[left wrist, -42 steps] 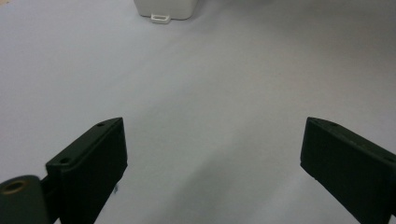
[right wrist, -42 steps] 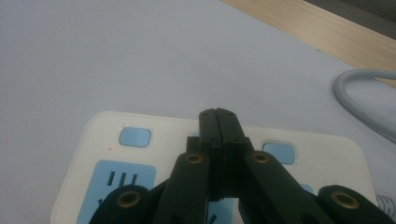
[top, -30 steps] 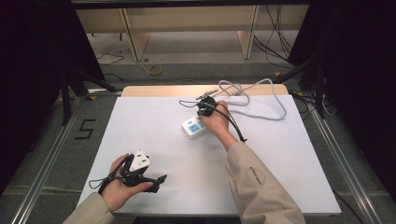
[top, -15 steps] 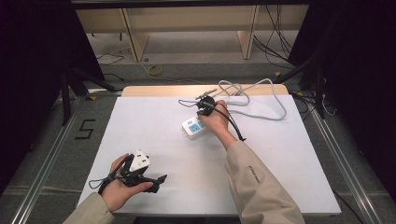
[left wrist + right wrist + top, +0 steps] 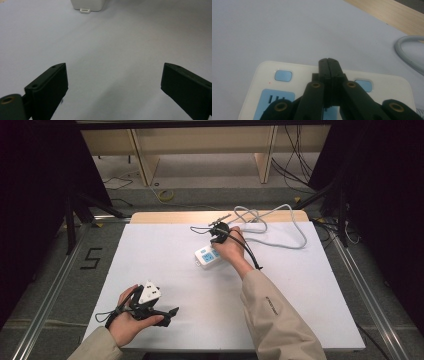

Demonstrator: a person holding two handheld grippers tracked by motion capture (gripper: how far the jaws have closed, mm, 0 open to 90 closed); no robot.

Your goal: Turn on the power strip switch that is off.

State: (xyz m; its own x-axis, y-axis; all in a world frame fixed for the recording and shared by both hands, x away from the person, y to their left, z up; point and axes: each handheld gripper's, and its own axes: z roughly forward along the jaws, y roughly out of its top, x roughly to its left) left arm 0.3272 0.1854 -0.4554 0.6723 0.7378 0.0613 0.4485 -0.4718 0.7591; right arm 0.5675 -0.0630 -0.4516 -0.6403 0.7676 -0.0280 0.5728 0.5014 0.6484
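White power strip (image 5: 207,256) with blue sockets, no legible writing, right hand-held gripper (image 5: 328,65) closed above it, left hand-held gripper (image 5: 113,82) open

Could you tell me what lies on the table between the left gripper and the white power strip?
Nothing: in the high view, bare white table runs from the left gripper to the power strip; the left gripper view shows likewise.

Power strip (image 5: 208,257), cable (image 5: 280,227) obstruct far centre.

Hand-held gripper (image 5: 113,85) jaws apart, white table (image 5: 112,45)
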